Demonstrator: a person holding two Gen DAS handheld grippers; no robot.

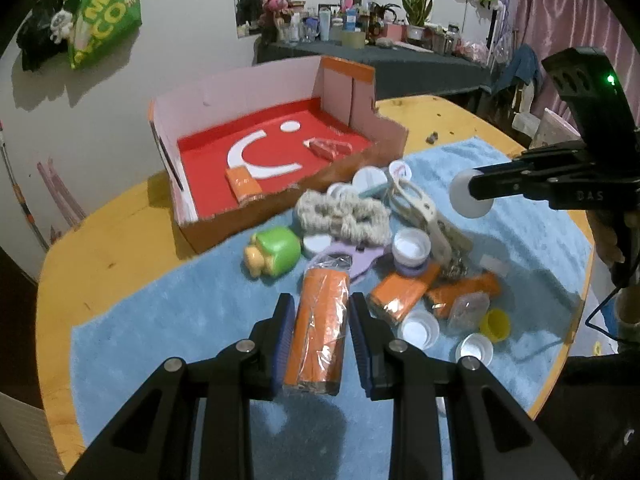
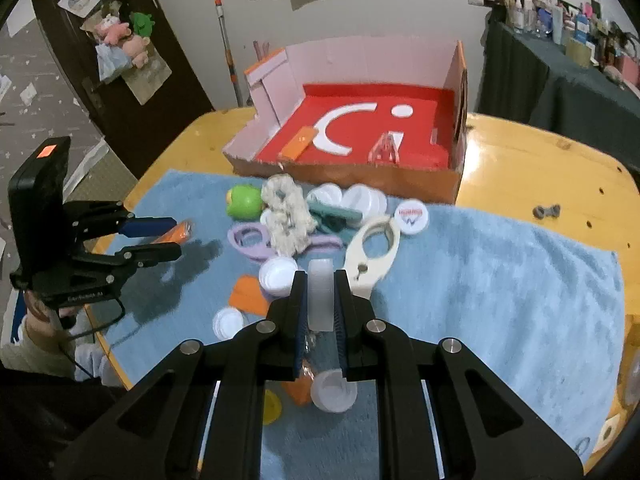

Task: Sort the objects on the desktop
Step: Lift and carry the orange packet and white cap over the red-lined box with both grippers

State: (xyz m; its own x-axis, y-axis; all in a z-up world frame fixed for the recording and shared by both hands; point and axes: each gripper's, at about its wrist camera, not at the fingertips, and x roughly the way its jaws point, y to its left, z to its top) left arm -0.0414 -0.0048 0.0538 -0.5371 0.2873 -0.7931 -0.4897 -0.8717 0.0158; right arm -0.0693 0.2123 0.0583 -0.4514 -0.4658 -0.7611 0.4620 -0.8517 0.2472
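Holding tight, my left gripper squeezes the orange packet and my right gripper pinches a white cap, both above the blue towel. I should carry both over the box's near wall before letting go.

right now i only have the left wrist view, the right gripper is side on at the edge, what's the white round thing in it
Observer: A white cap, held on edge; the right gripper is shut on its two flat faces.
Operator: anything directly under it
Observer: Yes, another white cap lies on the blue towel just below the jaws.
Operator: can you see how my orange packet sits
Observer: From the right wrist view, the left gripper holds the orange packet clear above the towel, one end poking past the fingertips.
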